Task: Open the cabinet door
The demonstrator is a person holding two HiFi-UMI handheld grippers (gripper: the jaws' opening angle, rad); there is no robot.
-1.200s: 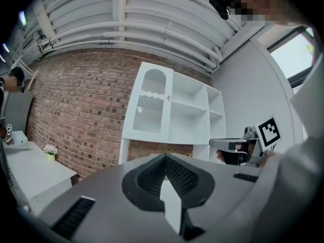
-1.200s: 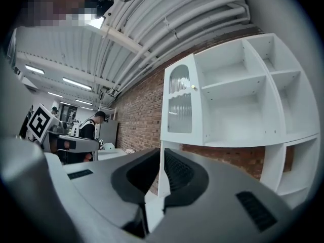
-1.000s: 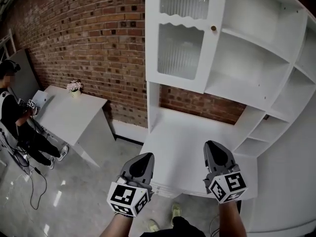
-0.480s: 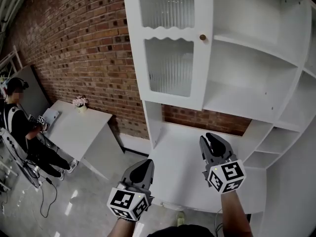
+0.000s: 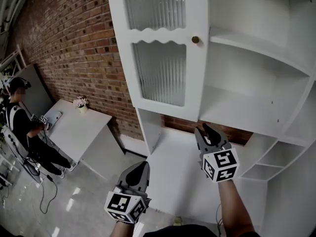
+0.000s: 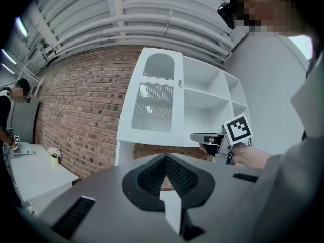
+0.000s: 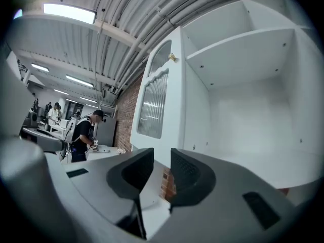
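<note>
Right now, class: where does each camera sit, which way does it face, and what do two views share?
Head view: on the person's head, facing forward and down at the cabinet door; left gripper, right gripper and forearms show.
Left gripper view: on that gripper, along shut jaws, towards the cabinet; right hand shows.
Right gripper view: on that gripper, along empty jaws that have just been opening, towards the shelves.
Shared: all show the door's knob.
</note>
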